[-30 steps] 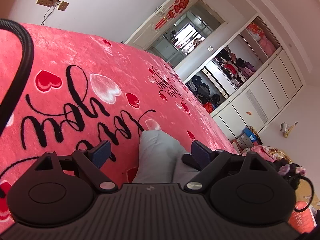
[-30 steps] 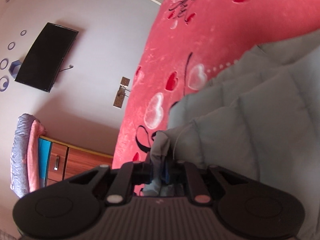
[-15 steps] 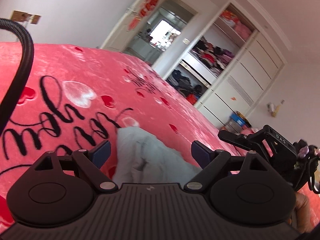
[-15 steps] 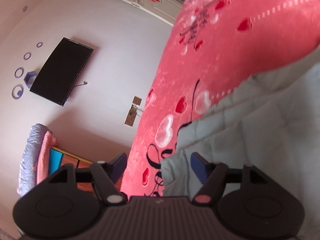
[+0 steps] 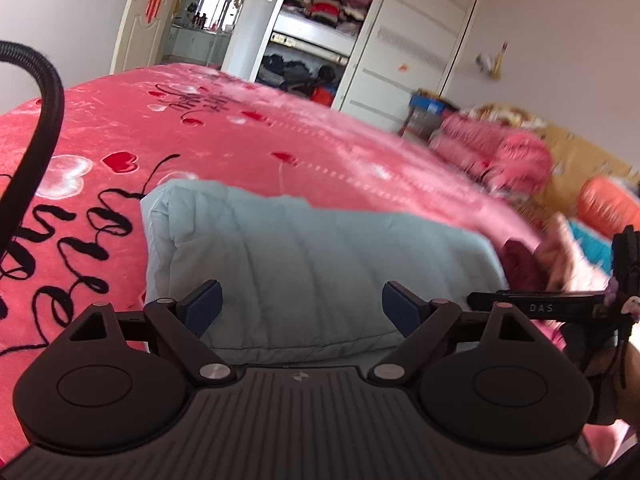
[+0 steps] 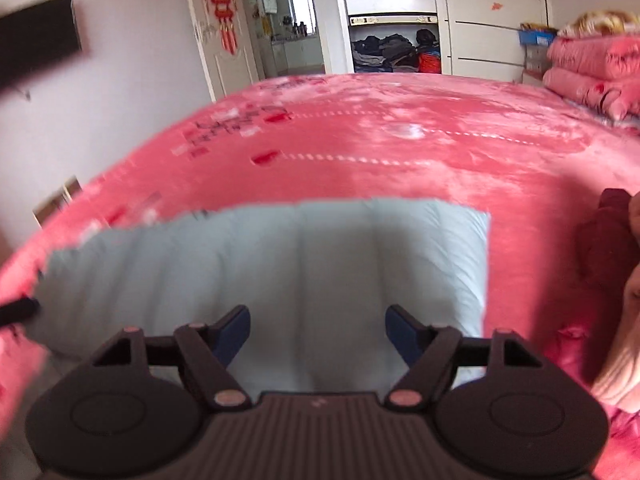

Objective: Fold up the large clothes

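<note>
A pale grey-blue quilted garment [image 5: 312,264] lies folded into a thick rectangle on the red bedspread [image 5: 240,136]. It also shows in the right wrist view [image 6: 304,264], a little blurred. My left gripper [image 5: 300,310] is open and empty, just above the garment's near edge. My right gripper [image 6: 318,334] is open and empty over the garment's near side. The right gripper's black body [image 5: 560,306] shows at the right edge of the left wrist view, beside the garment.
The bedspread [image 6: 400,140] has black script and hearts. Rolled pink bedding [image 6: 592,68] lies at the far right. An open wardrobe [image 6: 392,20] and a doorway [image 6: 292,28] stand beyond the bed. A dark red cloth [image 6: 604,248] lies right of the garment.
My right gripper let go of the garment's corner and opened. Both grippers drew back and turned level, so the whole folded garment now shows ahead of them.
</note>
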